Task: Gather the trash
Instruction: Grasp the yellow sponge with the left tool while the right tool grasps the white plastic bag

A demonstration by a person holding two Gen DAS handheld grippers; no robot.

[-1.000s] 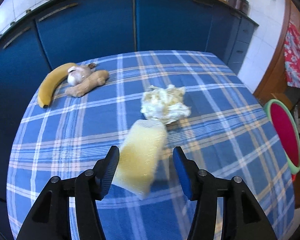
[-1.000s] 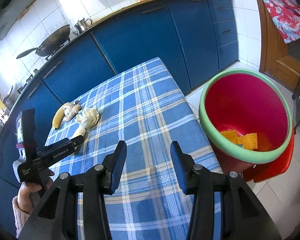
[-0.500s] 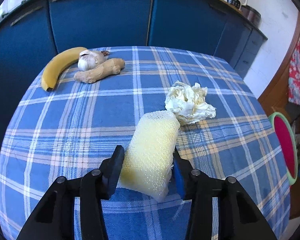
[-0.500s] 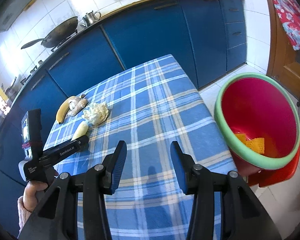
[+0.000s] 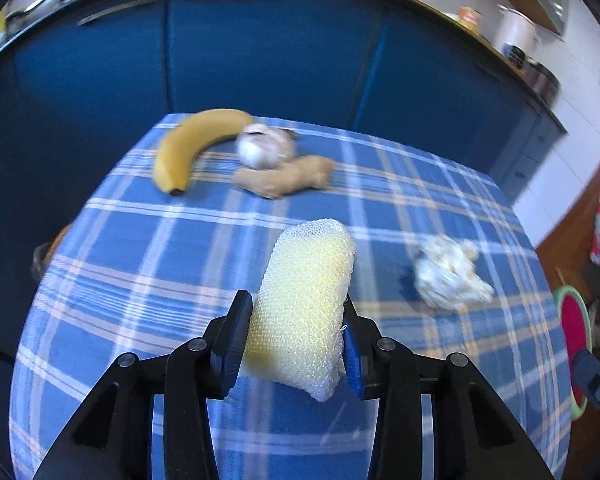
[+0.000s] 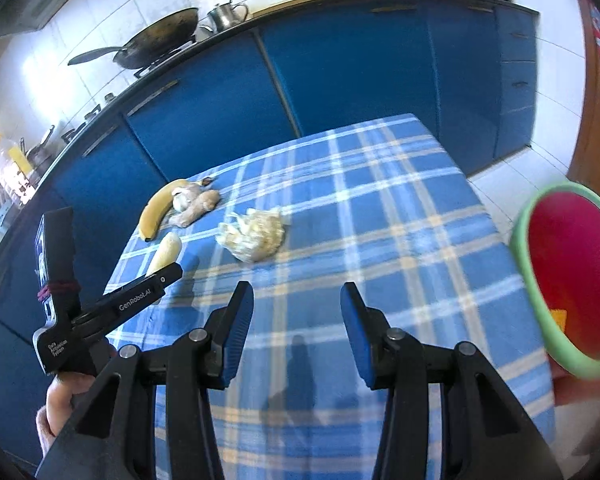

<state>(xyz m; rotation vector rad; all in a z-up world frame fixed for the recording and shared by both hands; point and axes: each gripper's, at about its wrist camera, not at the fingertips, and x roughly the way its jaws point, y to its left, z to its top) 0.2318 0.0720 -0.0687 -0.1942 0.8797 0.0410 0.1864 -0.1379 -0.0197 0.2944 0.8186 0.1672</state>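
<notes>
Foam net (image 5: 304, 312) lengthwise away from jaws

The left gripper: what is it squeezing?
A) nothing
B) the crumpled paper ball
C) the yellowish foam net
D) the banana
C: in the left wrist view the pads of the left gripper press on both sides of the foam net, while the banana and paper ball lie on the tablecloth.
</notes>
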